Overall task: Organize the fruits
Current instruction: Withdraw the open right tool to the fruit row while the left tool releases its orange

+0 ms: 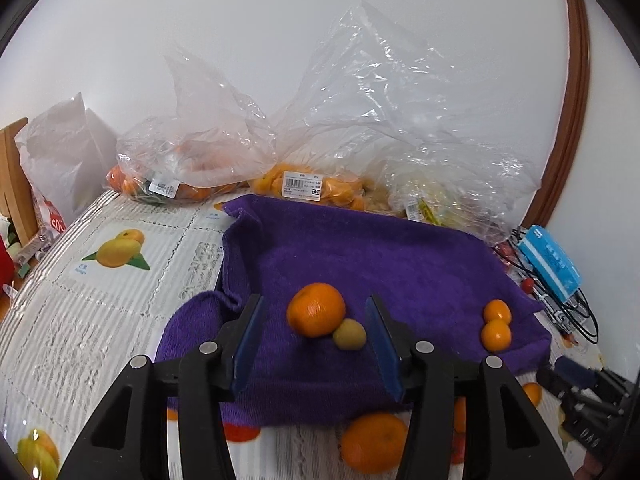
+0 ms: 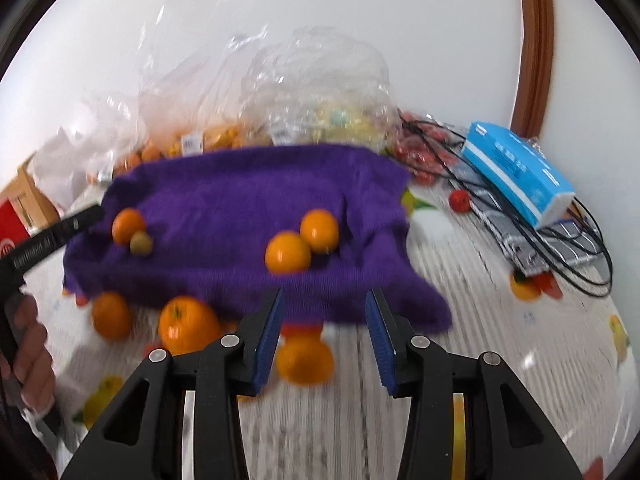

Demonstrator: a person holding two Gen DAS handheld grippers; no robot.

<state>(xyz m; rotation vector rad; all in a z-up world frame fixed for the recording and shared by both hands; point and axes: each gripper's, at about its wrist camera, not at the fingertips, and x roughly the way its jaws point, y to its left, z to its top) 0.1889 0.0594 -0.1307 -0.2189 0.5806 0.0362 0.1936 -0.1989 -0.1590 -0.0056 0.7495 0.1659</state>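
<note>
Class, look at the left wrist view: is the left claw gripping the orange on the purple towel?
No: the left claw is open, and the orange lies free on the purple towel.

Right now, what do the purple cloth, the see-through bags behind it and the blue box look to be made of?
The purple cloth looks like soft, matte terry or microfibre: fuzzy nap, limp folds. The bags look like thin clear plastic film: glossy and crinkled, fruit showing through. The blue box seems printed cardboard, with flat faces and sharp edges, perhaps under a shiny wrap.
</note>
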